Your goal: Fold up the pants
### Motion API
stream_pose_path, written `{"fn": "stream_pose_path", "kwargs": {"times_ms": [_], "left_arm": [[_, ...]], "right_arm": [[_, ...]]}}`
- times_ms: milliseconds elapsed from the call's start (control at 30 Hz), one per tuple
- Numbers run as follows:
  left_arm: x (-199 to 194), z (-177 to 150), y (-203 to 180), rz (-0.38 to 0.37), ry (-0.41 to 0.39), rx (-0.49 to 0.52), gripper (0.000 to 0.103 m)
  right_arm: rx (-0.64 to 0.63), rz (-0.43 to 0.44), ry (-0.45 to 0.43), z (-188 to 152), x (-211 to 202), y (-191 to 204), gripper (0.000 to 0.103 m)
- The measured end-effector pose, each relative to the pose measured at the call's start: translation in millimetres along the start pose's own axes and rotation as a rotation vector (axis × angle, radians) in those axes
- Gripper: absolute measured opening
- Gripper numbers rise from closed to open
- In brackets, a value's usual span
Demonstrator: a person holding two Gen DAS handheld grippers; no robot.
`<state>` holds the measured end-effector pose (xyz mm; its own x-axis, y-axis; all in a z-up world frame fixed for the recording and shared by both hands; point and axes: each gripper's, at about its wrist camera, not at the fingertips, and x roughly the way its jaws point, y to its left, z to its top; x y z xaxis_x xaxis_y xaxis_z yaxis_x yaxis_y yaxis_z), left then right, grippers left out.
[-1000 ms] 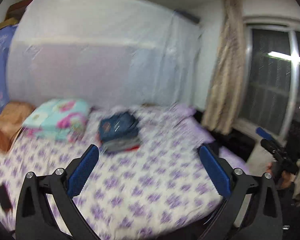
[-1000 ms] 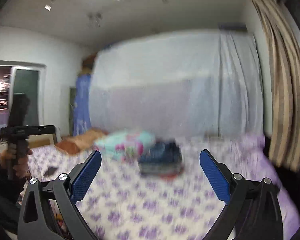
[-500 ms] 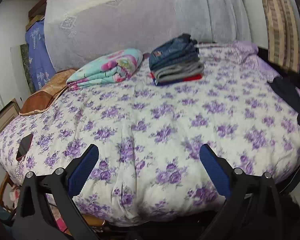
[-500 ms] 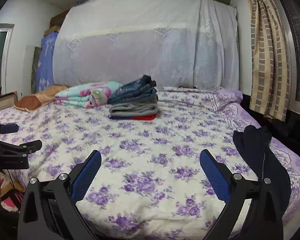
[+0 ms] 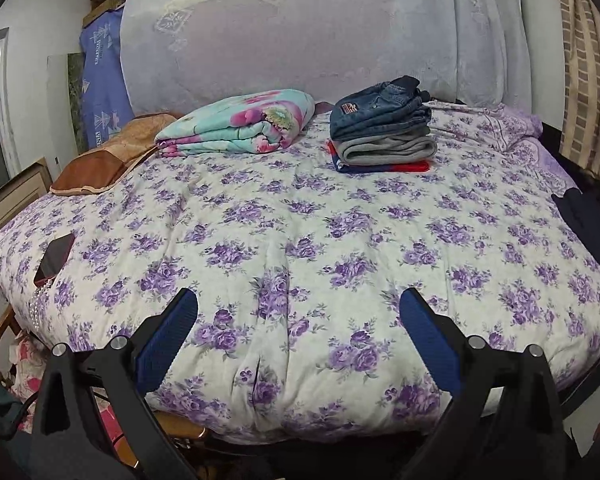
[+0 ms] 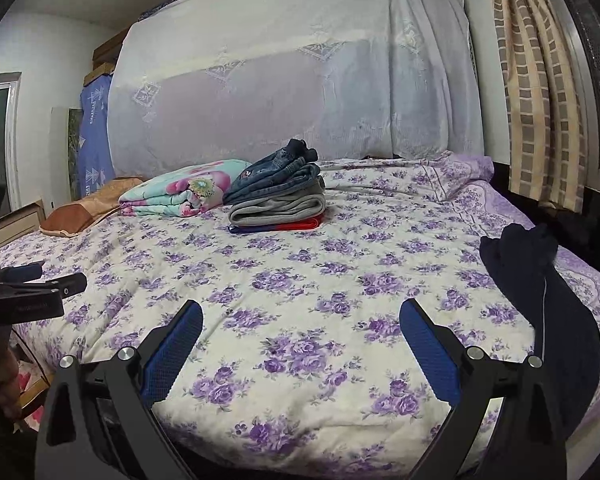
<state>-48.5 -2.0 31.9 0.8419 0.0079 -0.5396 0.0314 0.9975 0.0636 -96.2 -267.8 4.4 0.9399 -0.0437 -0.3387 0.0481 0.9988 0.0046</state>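
My left gripper (image 5: 298,314) and right gripper (image 6: 301,324) both hang with jaws spread wide and nothing between them, over the near edge of the flowered bed (image 6: 300,280). The dark pants (image 6: 540,304) lie crumpled at the bed's right edge, beside my right gripper, well apart from the folded stack of clothes (image 6: 278,200) near the headboard.

Purple-flowered white bedspread (image 5: 300,240), dark navy pants (image 6: 540,300), blue-padded tools.

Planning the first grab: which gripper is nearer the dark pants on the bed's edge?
Right. The dark pants lie just beside the open right gripper; the left gripper sits farther left.
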Motion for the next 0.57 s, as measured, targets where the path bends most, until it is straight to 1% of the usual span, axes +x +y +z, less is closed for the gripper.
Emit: {"fn": "stream_pose_path", "kwargs": {"times_ms": [133, 367, 433, 567], "left_arm": [[-0.5, 0.2, 0.6, -0.001, -0.013, -0.005, 0.098], [5.2, -1.0, -0.1, -0.028, 0.024, -0.004, 0.098], [8.0, -1.2, -0.5, -0.023, 0.039, 0.000, 0.098], [7.9, -2.9, -3.1, -0.014, 0.039, 0.011, 0.098]], "right_arm": [[0.002, 0.005, 0.006, -1.3, 0.0, 1.6, 0.099], [0.002, 0.005, 0.008, -1.3, 0.2, 1.4, 0.099], [0.003, 0.006, 0.010, -2.0, -0.1, 2.4, 0.099], [0.005, 0.005, 0.011, -2.6, -0.5, 3.2, 0.099]]}}
